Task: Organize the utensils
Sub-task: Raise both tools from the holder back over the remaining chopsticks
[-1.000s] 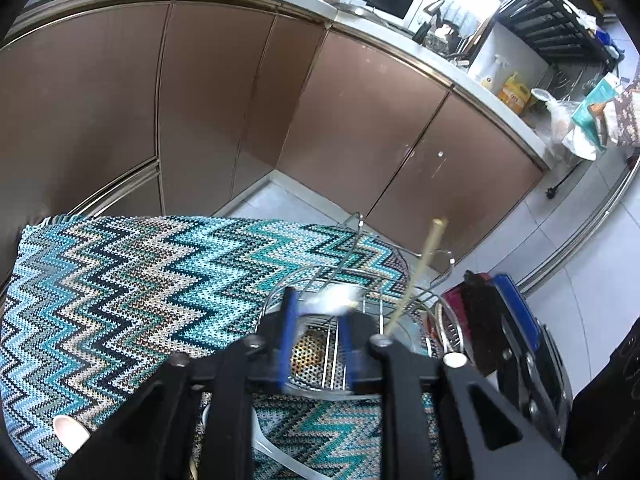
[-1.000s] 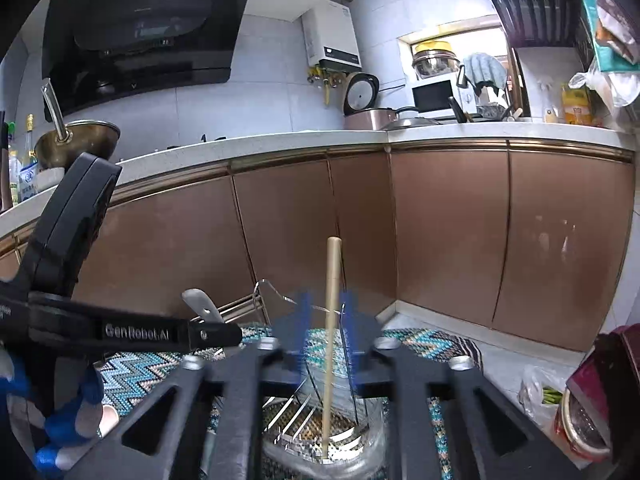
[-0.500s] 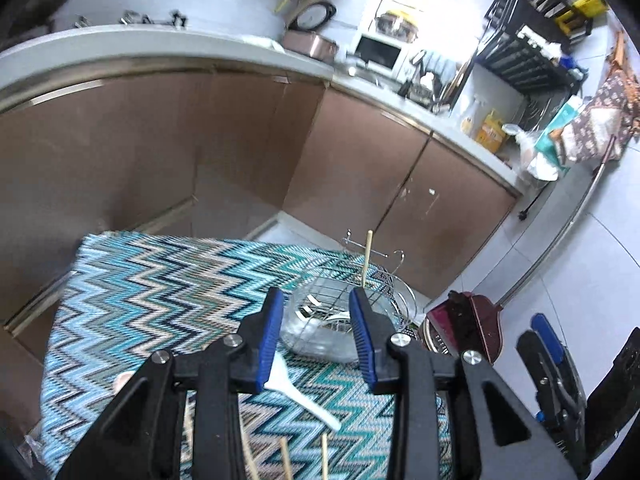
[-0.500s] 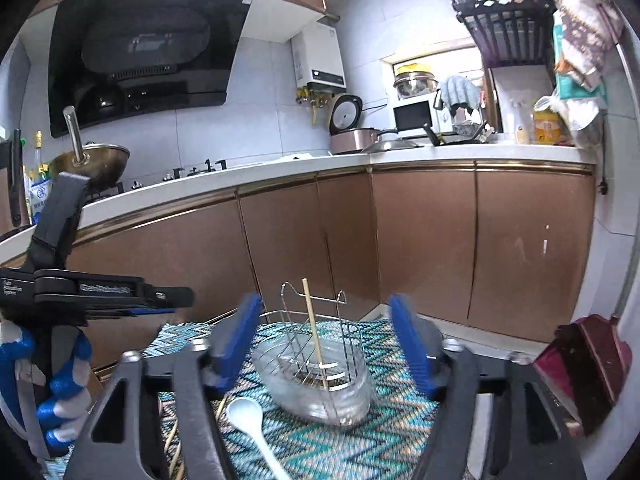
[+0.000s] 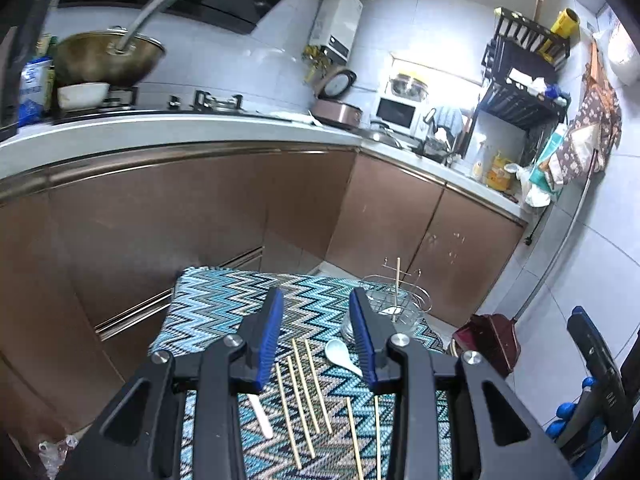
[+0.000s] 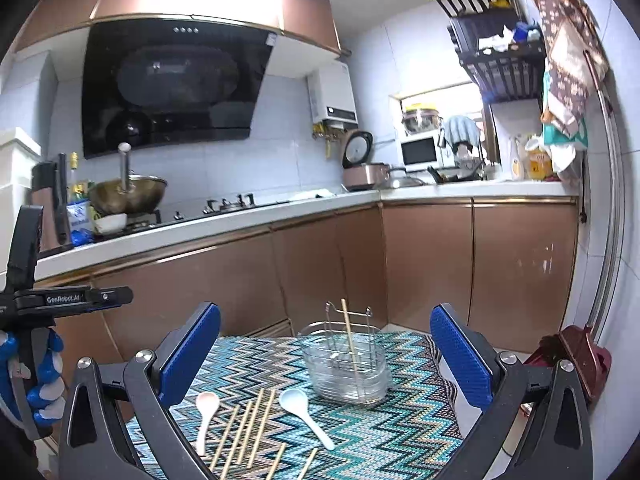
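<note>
Ahead of the right gripper (image 6: 326,354), whose blue-padded jaws are spreading wide with nothing held between them, a wire utensil rack in a clear glass tray (image 6: 347,364) stands on the zigzag-patterned blue table (image 6: 400,432) with one wooden chopstick (image 6: 349,336) leaning upright inside it. Nearer that gripper, loose on the cloth, lie a pale blue ceramic spoon (image 6: 298,406), a pinkish-white spoon (image 6: 206,410) to its left, and several bare wooden chopsticks (image 6: 250,426) between them. Meanwhile the left gripper (image 5: 316,334) hangs above the same chopsticks (jaws partly apart, empty), the rack beyond its right finger.
</note>
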Tool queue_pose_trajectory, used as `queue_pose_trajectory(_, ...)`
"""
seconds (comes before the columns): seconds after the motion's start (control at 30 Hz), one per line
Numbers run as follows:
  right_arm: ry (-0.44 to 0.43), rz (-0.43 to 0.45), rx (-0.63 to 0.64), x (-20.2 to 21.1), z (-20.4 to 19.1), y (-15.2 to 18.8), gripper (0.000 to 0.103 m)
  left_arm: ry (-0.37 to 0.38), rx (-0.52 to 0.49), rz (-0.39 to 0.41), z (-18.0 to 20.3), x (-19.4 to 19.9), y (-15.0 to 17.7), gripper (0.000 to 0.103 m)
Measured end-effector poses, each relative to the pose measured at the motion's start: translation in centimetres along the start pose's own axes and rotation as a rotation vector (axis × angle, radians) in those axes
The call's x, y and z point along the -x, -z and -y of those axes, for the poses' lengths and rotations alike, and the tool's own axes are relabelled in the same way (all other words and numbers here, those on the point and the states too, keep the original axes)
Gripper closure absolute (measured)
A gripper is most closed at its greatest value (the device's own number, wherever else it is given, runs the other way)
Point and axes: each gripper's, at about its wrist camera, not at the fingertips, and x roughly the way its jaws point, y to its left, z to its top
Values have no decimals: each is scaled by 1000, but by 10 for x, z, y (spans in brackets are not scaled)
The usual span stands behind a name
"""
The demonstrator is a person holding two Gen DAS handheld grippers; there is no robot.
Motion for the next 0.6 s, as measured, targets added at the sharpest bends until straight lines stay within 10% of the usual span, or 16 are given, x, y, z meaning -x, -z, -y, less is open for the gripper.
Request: queue_pose_trajectory(0.6, -86, -46, 5, 28, -33, 5, 0, -25, 94, -15, -47, 47, 27, 60)
